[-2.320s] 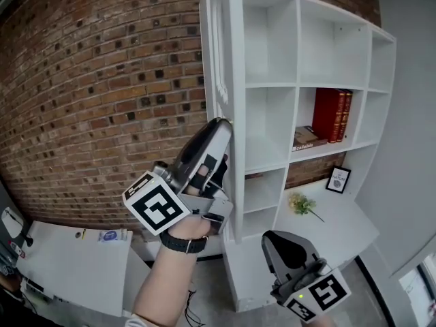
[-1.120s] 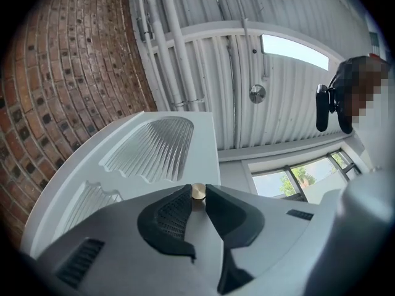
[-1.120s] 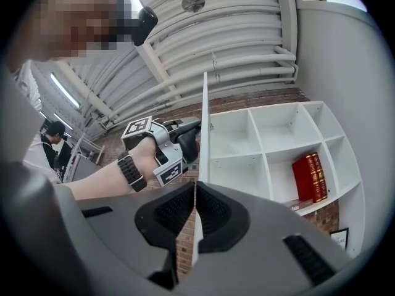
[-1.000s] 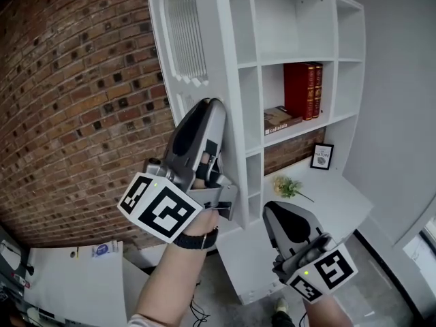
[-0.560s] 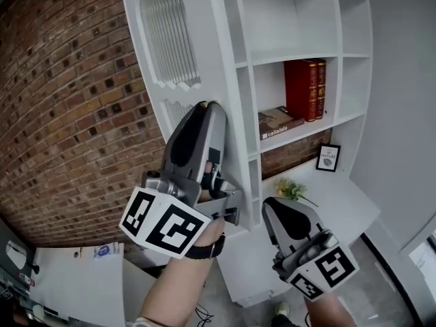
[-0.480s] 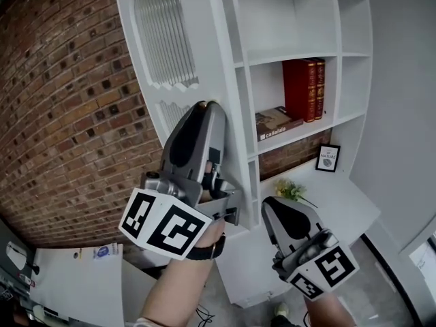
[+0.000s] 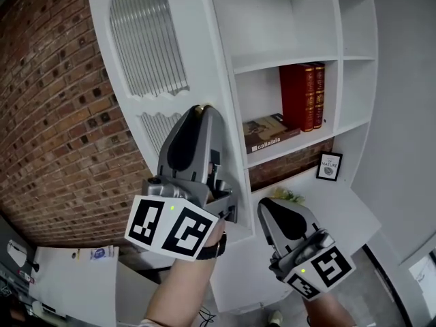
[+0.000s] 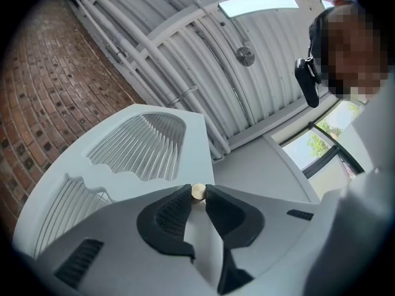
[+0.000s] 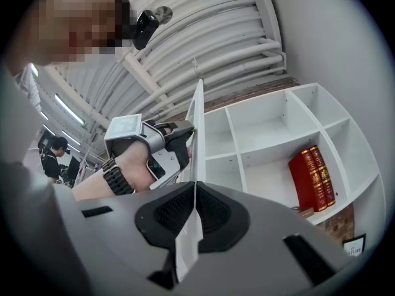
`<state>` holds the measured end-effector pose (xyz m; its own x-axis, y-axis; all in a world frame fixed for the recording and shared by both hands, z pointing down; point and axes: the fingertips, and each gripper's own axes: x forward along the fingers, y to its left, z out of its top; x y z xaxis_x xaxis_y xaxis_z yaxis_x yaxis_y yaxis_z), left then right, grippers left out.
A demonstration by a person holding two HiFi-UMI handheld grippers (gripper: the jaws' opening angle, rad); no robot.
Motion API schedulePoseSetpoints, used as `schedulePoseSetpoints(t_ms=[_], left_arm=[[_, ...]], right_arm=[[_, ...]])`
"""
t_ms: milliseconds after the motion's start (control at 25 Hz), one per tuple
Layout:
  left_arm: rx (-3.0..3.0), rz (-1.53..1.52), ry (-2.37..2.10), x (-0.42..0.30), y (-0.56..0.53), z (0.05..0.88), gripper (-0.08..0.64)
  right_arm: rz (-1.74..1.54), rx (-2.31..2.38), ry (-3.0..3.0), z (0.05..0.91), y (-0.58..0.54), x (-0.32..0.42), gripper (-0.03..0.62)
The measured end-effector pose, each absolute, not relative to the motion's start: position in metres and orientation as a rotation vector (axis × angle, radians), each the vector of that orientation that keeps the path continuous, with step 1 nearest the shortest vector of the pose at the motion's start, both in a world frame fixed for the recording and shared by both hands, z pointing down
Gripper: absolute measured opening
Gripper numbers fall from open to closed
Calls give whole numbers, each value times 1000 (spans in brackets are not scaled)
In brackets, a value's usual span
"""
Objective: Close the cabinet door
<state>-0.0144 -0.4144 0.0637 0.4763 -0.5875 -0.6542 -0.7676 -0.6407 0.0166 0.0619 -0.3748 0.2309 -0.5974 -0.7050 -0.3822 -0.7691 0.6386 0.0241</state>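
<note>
Left tongs (image 7: 201,111): raised at the free edge of the white cabinet door (image 7: 150,53), which has an arched ribbed glass panel above and a second ribbed panel below. In the left gripper view the jaws are drawn in on the small round brass knob (image 8: 197,191), one pad each side, both touching it; nothing else between them. Door posn: partly open, swung out from the white open-shelf cabinet (image 7: 354,67), hinged side at the cabinet's left upright, outer face toward the red brick wall (image 7: 41,114). The right gripper view shows the door nearly edge-on, with the left tongs and the person's left hand (image 9: 126,159) on its left side. Right tongs (image 7: 271,208): held low, to the right of the left forearm, well apart from the door and knob. Per the right gripper view the jaws are brought together at the tips, no item held. Cabinet contents, mid shelf: two upright red hardback books (image 7: 301,95) w/ gold lettering, side by side; a flat book (image 7: 269,133) lying just left of them. Below that shelf, on the white worktop (image 7: 354,213): a small black-framed picture (image 7: 330,166) leaning upright at the back, a sprig of yellow-green flowers (image 7: 291,196) lying nearer the front. Other compartments in view show bare white panels.
</note>
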Motion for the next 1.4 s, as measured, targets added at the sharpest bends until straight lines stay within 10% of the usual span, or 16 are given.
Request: schedulePoseSetpoints(t_ms=[1400], left_arm=[[-2154, 590, 1540, 31, -538, 58, 83]], right_arm=[[186, -897, 2603, 238, -480, 110, 18]])
